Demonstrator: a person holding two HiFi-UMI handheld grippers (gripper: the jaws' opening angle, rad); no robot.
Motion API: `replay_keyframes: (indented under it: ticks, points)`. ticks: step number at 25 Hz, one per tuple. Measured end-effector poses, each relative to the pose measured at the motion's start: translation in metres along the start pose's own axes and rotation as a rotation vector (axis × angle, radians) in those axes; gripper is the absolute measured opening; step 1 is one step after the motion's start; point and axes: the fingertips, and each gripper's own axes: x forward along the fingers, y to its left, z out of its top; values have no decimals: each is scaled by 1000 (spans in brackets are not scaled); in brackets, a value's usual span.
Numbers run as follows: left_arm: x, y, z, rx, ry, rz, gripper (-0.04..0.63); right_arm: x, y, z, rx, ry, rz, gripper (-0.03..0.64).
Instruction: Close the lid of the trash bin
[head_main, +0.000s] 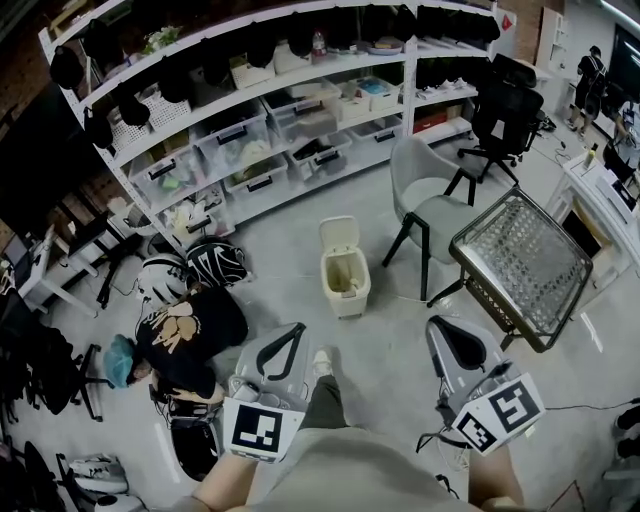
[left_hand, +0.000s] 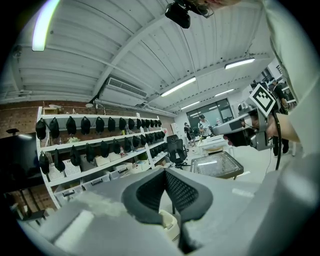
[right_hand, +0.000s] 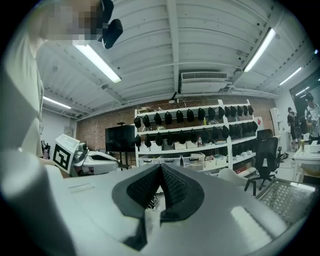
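The cream trash bin stands on the grey floor in the middle of the head view, with its lid tipped up and open at the back. Both grippers hang well short of it, near my body. My left gripper is at lower left and my right gripper at lower right. On each, the jaws meet at the tips with nothing between them. In the left gripper view, the left gripper points toward the shelves and a bit of the bin shows below it. The right gripper faces the shelves too.
A person in a black shirt and teal cap crouches on the floor left of the bin, beside helmets. A grey chair and a glass-topped table stand to the right. White shelves line the back.
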Motion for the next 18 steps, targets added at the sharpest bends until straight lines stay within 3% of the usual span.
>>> replay_keyframes:
  ticks: [10,18]
  points:
    - [81,73,-32,-28,47,-29,2,109,-32,-19,55,71,3,3]
    - [171,167,-43,-32,76,-83,2,233,-69,-17,83,136,-39,3]
